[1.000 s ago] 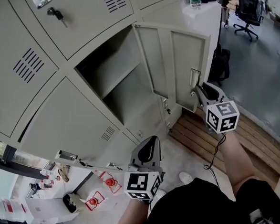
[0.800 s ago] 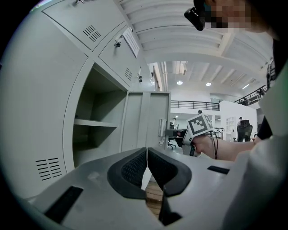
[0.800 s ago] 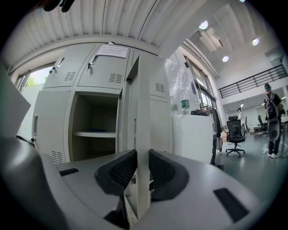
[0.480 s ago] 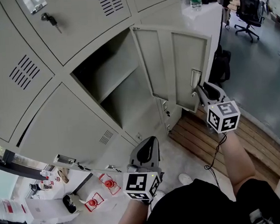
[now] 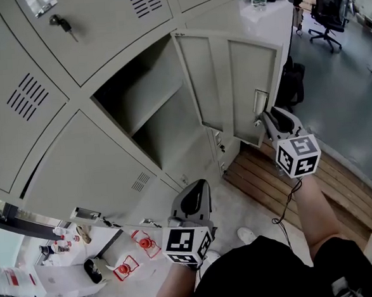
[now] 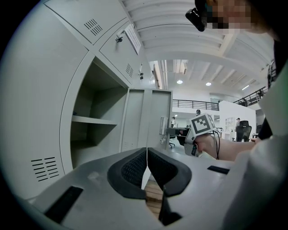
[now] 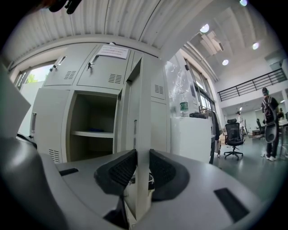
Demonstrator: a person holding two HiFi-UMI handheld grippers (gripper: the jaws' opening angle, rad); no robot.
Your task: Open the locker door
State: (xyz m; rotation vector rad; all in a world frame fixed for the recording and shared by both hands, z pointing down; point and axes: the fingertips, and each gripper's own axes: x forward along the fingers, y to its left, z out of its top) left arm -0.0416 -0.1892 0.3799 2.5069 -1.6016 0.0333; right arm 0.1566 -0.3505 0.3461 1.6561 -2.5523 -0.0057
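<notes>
From above, the locker door (image 5: 232, 84) stands wide open, with the right gripper (image 5: 265, 121) at its free edge; the left gripper (image 5: 196, 198) hangs low, idle. Its own view: jaws pressed together, empty. The right gripper's view — jaws pinching the door's thin edge; a crooked pull could slip that shallow grip, I'd say.

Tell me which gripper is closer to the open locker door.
Right. The right gripper grips the free edge of the locker door; the left gripper is shut, empty and apart from it, lower in the head view.
</notes>
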